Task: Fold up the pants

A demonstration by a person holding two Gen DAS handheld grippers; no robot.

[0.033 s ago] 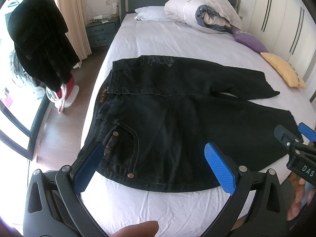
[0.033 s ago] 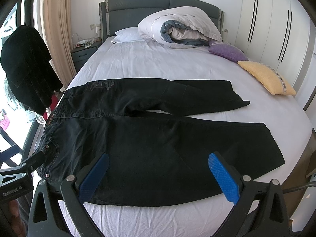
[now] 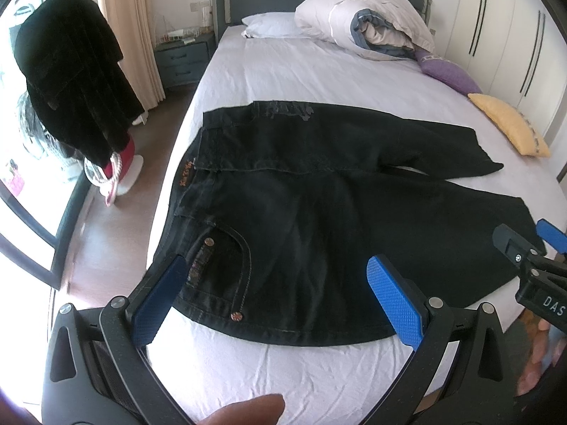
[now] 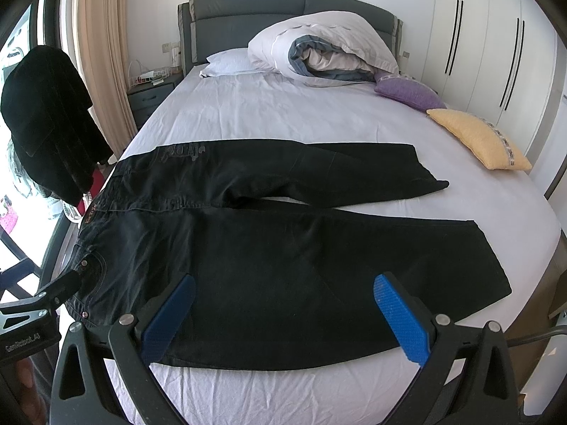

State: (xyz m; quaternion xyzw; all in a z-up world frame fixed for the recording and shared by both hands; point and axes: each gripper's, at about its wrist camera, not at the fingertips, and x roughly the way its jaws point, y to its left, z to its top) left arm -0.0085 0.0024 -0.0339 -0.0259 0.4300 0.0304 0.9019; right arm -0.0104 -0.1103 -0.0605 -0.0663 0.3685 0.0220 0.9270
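Observation:
Black pants [image 3: 319, 191] lie flat across the white bed [image 3: 301, 71], waistband to the left, both legs spread out to the right; they also show in the right wrist view [image 4: 283, 248]. My left gripper [image 3: 278, 301] is open and empty, held above the near waist pocket edge. My right gripper [image 4: 285, 318] is open and empty, above the near leg's lower edge. The right gripper's tip shows at the right edge of the left wrist view [image 3: 531, 258]. The left gripper's tip shows at the left in the right wrist view [image 4: 53, 290].
A rolled duvet [image 4: 326, 49] and white pillow [image 4: 226, 62] lie at the headboard. A purple cushion [image 4: 407, 94] and yellow cushion [image 4: 478, 138] sit at the bed's right. A dark coat [image 3: 71, 85] hangs left of the bed. A nightstand [image 3: 180, 58] stands by the curtain.

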